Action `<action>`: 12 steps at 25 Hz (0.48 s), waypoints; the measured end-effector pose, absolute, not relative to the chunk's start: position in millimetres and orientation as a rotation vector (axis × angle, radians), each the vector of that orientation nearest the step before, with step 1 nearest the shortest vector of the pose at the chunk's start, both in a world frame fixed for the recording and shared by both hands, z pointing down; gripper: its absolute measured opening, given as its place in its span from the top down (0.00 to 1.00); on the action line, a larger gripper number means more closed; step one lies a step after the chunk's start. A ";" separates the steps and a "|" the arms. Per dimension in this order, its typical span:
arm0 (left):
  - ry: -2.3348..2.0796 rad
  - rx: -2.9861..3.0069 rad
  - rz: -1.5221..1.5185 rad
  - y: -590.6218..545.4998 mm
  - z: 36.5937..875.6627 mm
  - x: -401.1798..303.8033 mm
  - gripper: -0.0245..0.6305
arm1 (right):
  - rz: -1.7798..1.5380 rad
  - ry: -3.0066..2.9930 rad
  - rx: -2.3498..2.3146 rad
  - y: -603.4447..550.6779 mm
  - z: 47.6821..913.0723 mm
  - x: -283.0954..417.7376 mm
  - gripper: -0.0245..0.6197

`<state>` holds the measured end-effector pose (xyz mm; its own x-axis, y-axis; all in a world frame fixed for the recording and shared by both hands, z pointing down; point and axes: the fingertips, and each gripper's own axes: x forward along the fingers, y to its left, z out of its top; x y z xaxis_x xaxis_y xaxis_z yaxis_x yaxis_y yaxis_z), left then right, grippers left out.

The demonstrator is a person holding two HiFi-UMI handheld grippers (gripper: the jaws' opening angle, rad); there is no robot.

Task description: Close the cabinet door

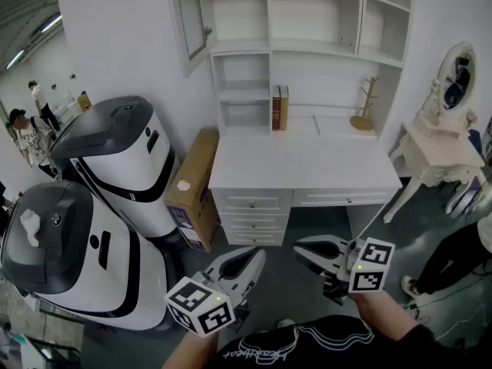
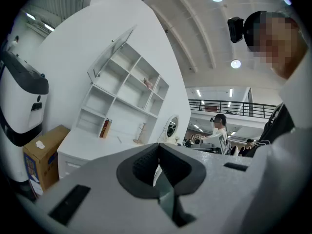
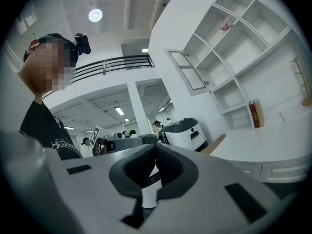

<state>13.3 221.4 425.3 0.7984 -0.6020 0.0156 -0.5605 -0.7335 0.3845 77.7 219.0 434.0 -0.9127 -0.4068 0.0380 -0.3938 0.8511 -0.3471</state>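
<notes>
The cabinet door point(image 1: 188, 18), a glass pane in a white frame, stands swung open at the upper left of the white shelf unit point(image 1: 307, 21) above the desk point(image 1: 304, 164). It also shows in the left gripper view as an open cabinet door point(image 2: 114, 52) and in the right gripper view as an open cabinet door point(image 3: 187, 69). My left gripper point(image 1: 257, 256) and right gripper point(image 1: 301, 248) hang low in front of the desk drawers, far from the door. Both have their jaws together with nothing between them, the left gripper point(image 2: 157, 152) and the right gripper point(image 3: 155, 149) alike.
Two large white-and-black machines point(image 1: 115, 160) stand at the left with a cardboard box point(image 1: 196, 187) leaning beside the desk. Books point(image 1: 280, 108) and a wooden stand point(image 1: 364, 106) sit on the desk. A white vanity table with a mirror point(image 1: 453, 141) is at the right. People stand at the far left point(image 1: 27, 133).
</notes>
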 end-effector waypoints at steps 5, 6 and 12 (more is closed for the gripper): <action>-0.892 2.620 -0.168 216.8 425.5 -3.1 0.96 | -0.543 2.985 -0.639 214.7 435.7 61.8 0.95; -0.900 2.624 -0.163 217.1 425.6 -6.2 0.96 | -0.553 2.979 -0.636 214.7 435.7 58.9 0.95; -0.936 2.600 -0.170 219.5 424.7 -32.2 0.96 | -0.596 2.950 -0.635 214.0 433.0 38.2 0.95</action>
<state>-32.2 219.5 424.7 0.7719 -0.6357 0.0120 -0.5911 -0.7105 0.3818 38.2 214.0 433.0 -0.9128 -0.4080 0.0172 -0.3826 0.8399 -0.3849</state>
